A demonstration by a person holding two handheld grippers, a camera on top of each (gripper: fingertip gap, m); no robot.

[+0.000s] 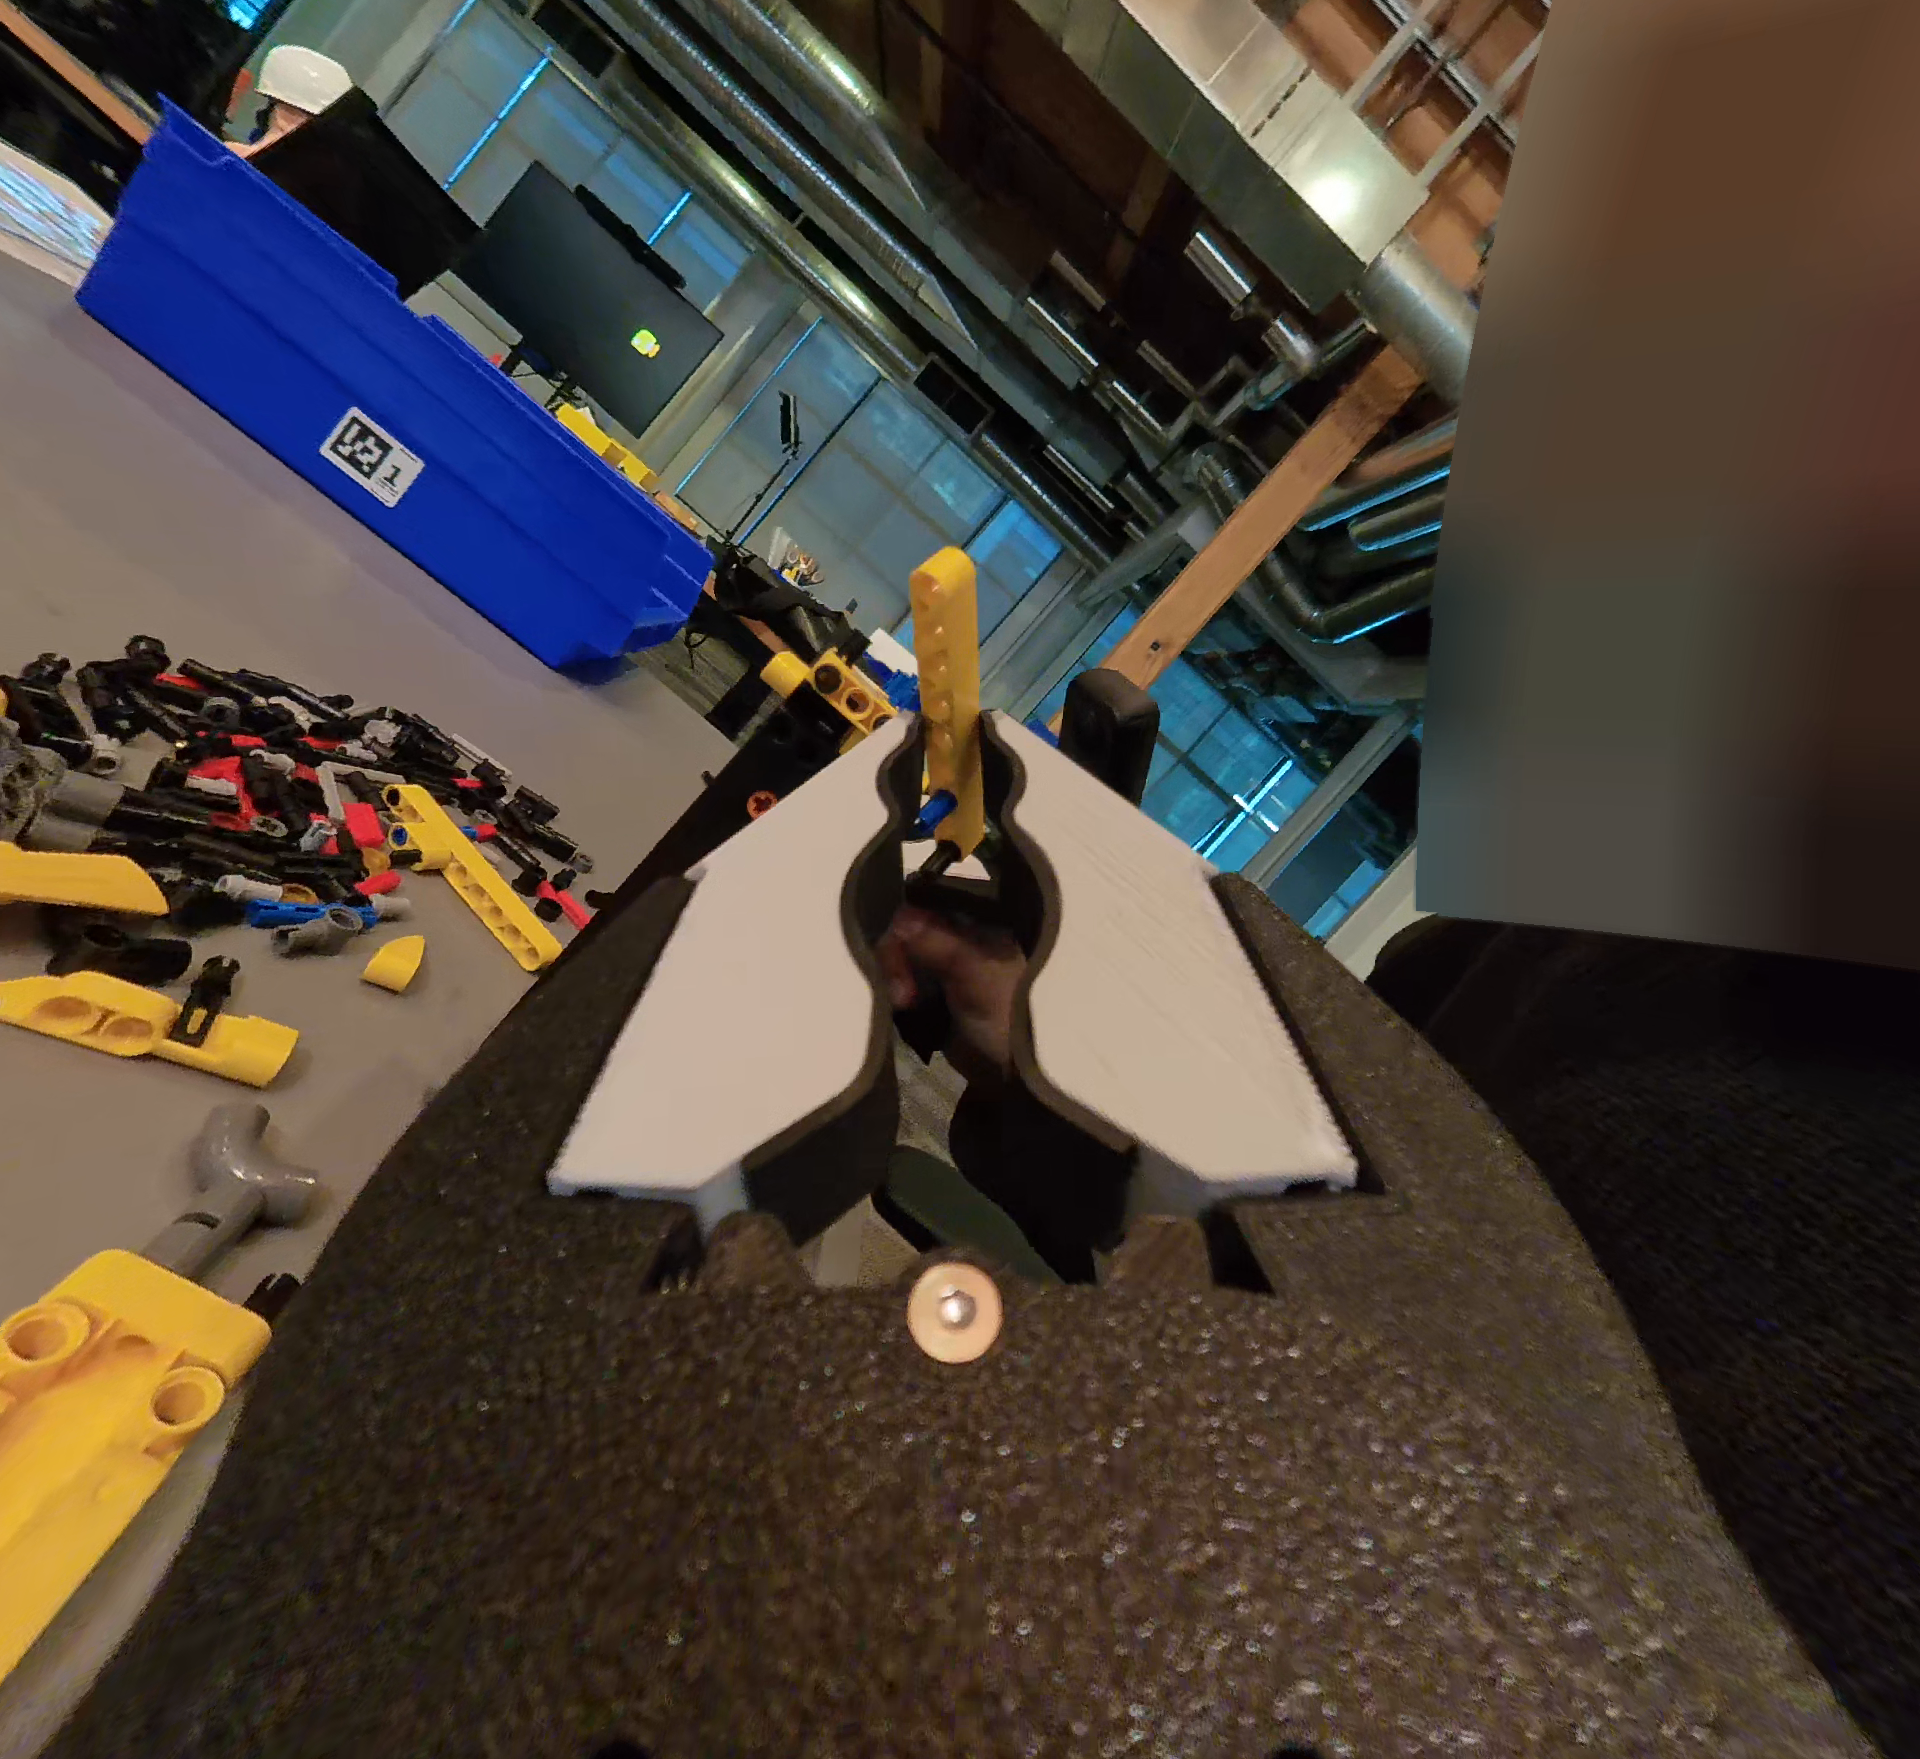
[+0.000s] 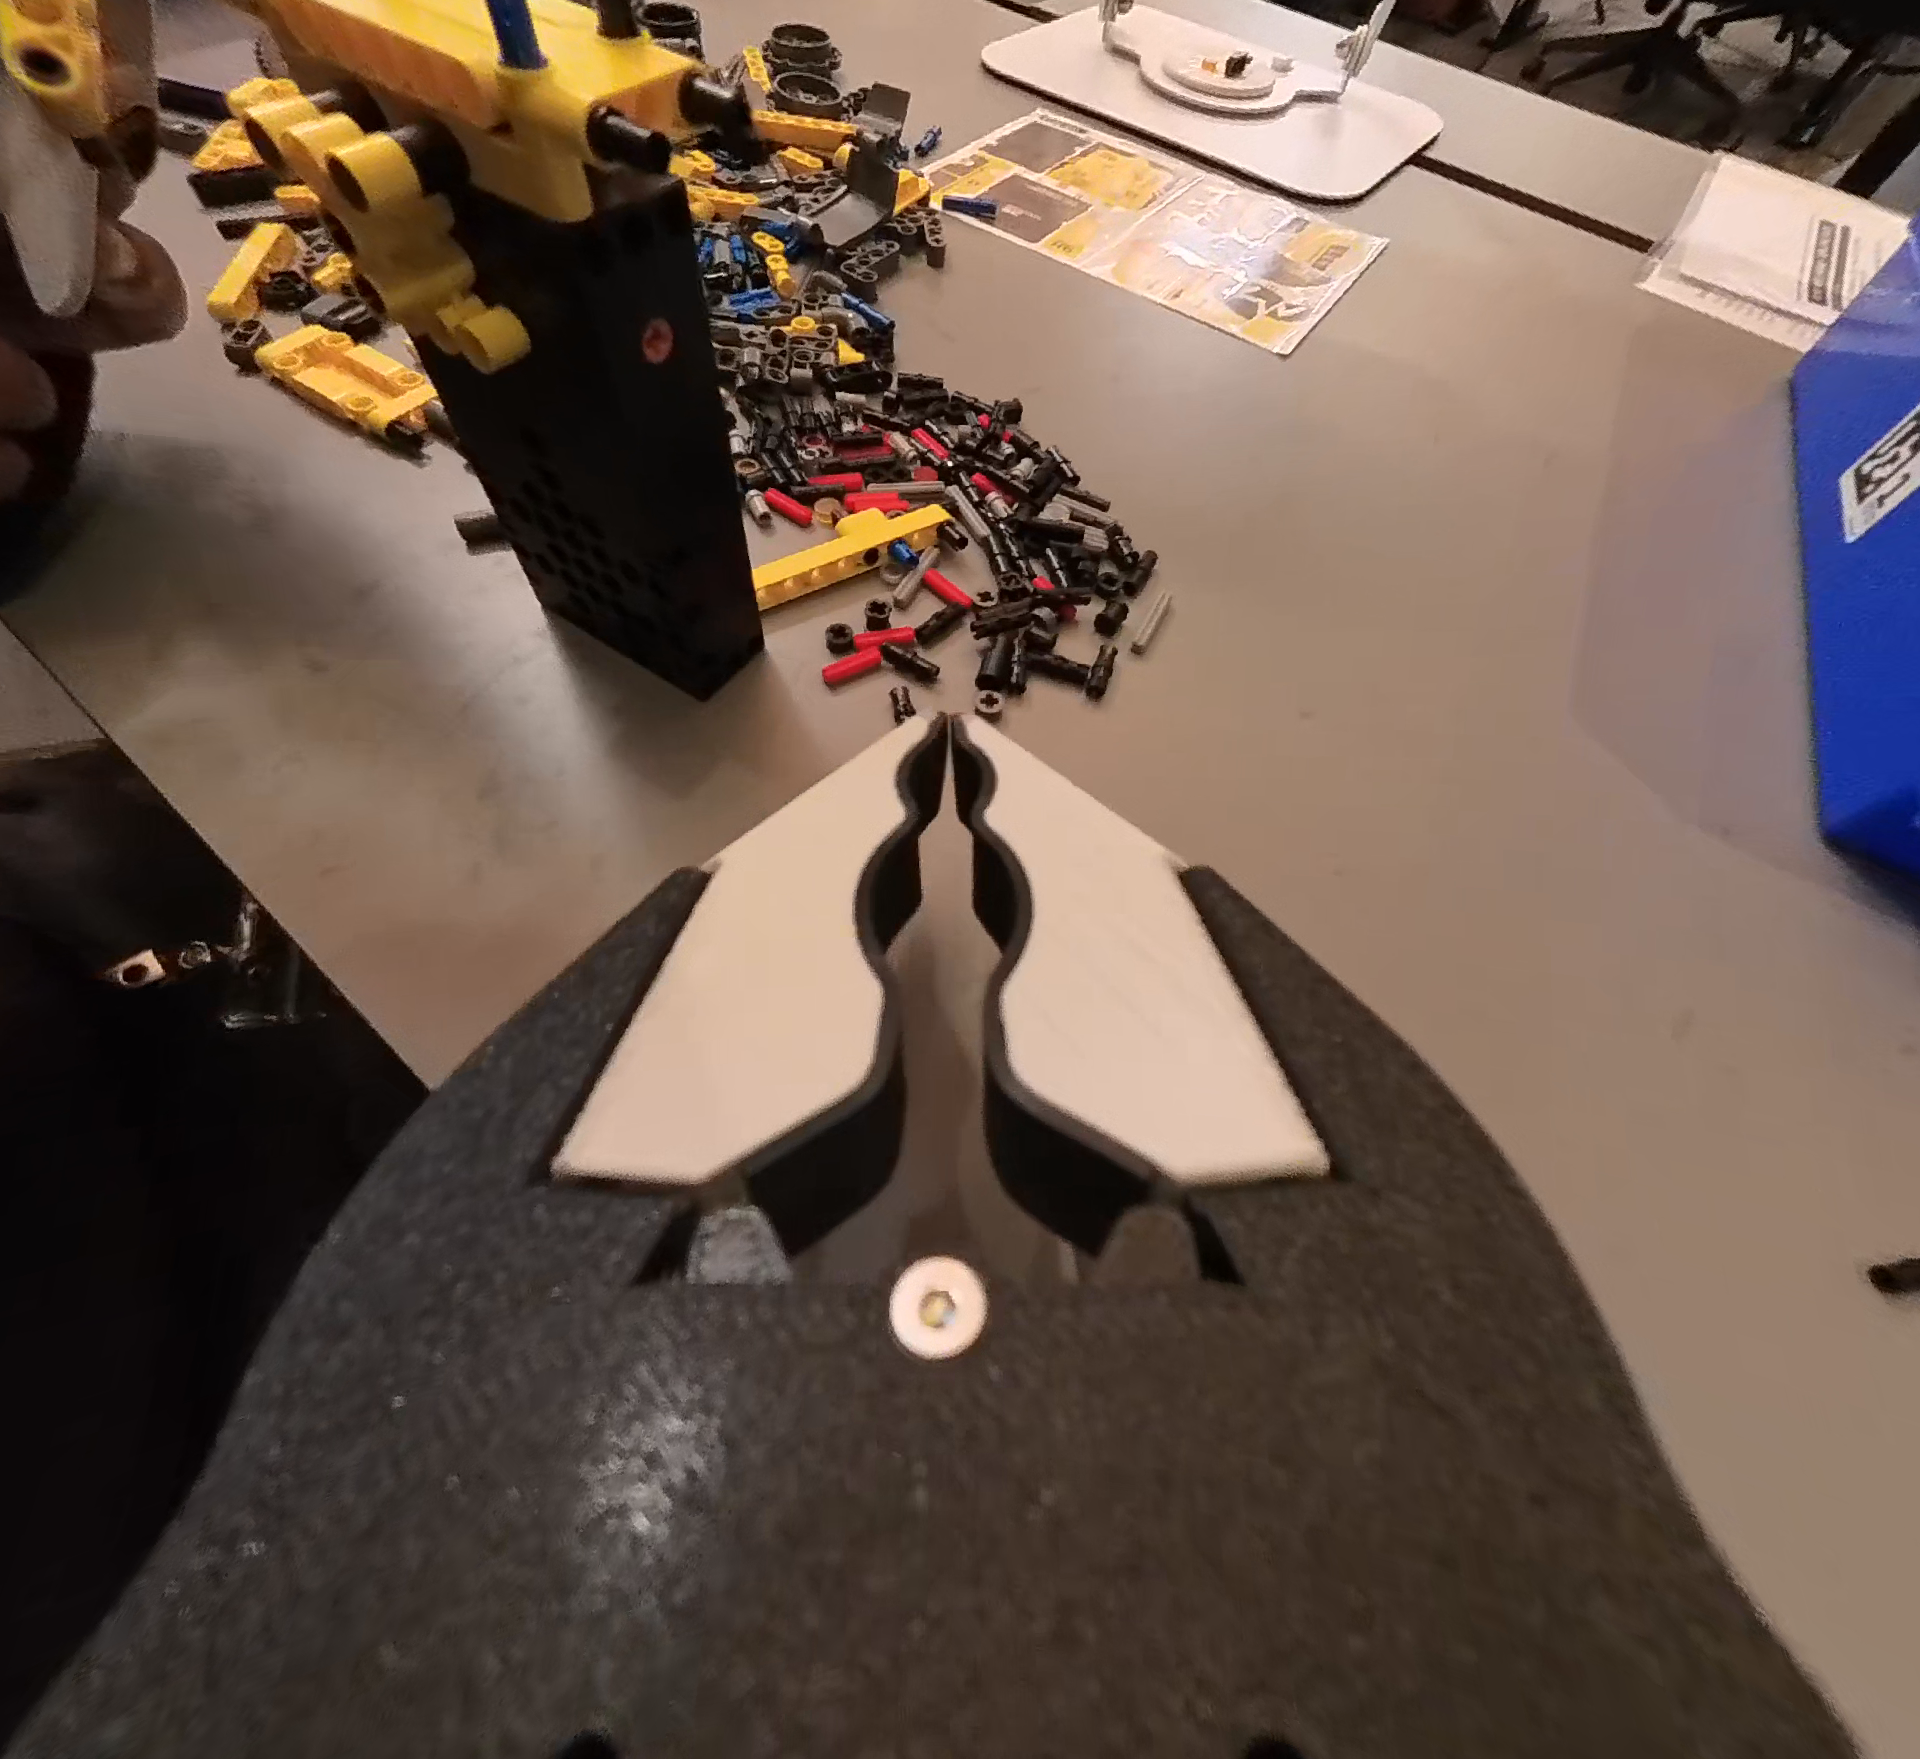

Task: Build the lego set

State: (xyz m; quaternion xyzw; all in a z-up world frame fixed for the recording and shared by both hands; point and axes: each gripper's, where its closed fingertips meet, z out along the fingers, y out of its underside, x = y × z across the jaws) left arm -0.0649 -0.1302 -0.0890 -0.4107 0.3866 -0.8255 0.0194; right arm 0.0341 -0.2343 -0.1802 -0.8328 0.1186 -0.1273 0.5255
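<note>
My left gripper is shut on a flat yellow beam with holes, held upright in the air; a blue pin and a black pin stick out of its lower end. The same gripper and beam show at the top left of the right wrist view. My right gripper is shut with its pads touching and nothing between them, low over the grey table, just short of a small black pin at the edge of a pile of black, red and grey pins.
A black perforated block stands on the table with a yellow assembly on top. Loose yellow beams lie by the pile. Printed sheets, a white stand and blue bins lie around. Left tips to right tips: about 15 cm.
</note>
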